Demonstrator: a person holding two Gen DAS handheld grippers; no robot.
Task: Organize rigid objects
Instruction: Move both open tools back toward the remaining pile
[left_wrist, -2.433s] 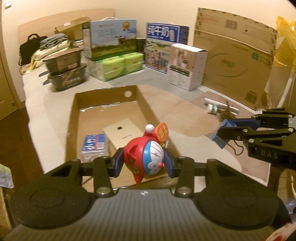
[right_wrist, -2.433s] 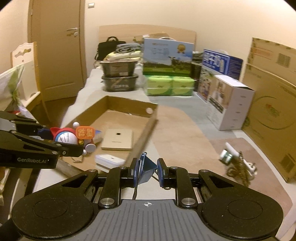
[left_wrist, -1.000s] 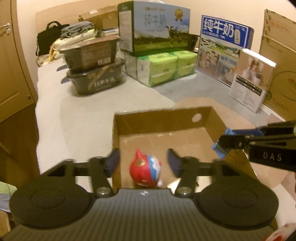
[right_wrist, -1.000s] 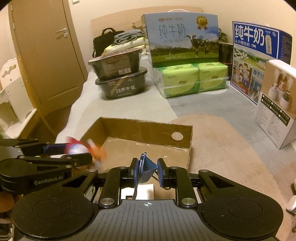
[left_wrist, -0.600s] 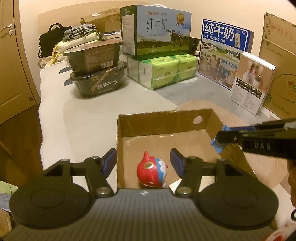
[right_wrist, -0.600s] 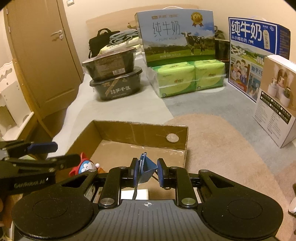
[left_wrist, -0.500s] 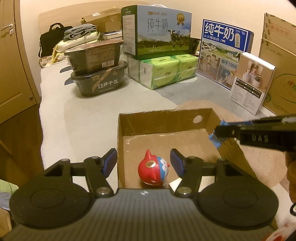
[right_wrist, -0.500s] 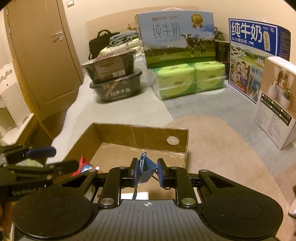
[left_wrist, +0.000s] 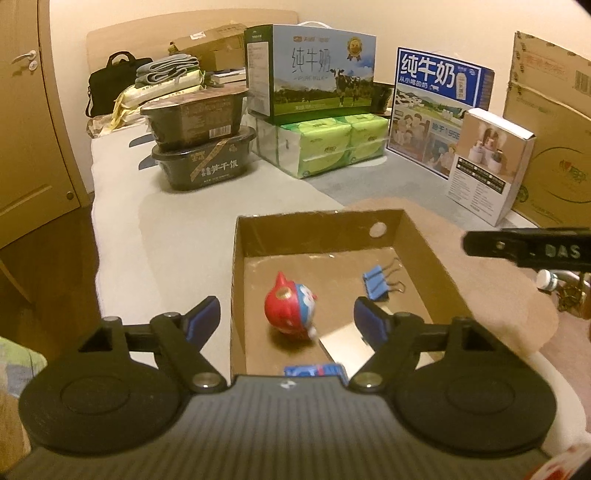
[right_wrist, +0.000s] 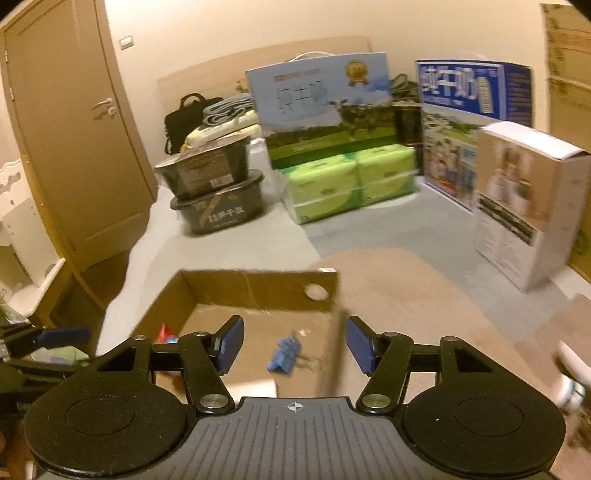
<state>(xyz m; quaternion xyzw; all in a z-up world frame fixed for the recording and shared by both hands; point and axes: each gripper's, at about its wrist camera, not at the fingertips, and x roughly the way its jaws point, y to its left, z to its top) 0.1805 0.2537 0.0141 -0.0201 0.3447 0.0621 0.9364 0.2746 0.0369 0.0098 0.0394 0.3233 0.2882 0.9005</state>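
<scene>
An open cardboard box (left_wrist: 236, 280) (right_wrist: 251, 286) lies on the bed. On its floor rest a red and blue toy figure (left_wrist: 290, 312) (right_wrist: 165, 334), a blue binder clip (left_wrist: 378, 282) (right_wrist: 283, 356), a beige flat box (left_wrist: 351, 347) and a blue packet (left_wrist: 314, 370). My left gripper (left_wrist: 286, 323) hangs above the near end of the box, jaws opening, the toy lying free below them. Above the box's right part, my right gripper (right_wrist: 293, 349) has its jaws opening too, with the clip loose on the floor beneath. Its finger (left_wrist: 524, 247) reaches in at the right of the left wrist view.
Two stacked black food tubs (left_wrist: 201, 147), milk cartons (left_wrist: 314, 81) on green tissue packs (left_wrist: 332, 147), a blue milk box (left_wrist: 439, 107) and a white product box (left_wrist: 487, 166) stand behind. Large cardboard (left_wrist: 554, 129) leans at the right. A door (right_wrist: 74, 129) is at the left.
The right gripper opened and the binder clip dropped onto the box floor. The left gripper's jaws spread wider and drew back from the toy, which has stayed on the floor.
</scene>
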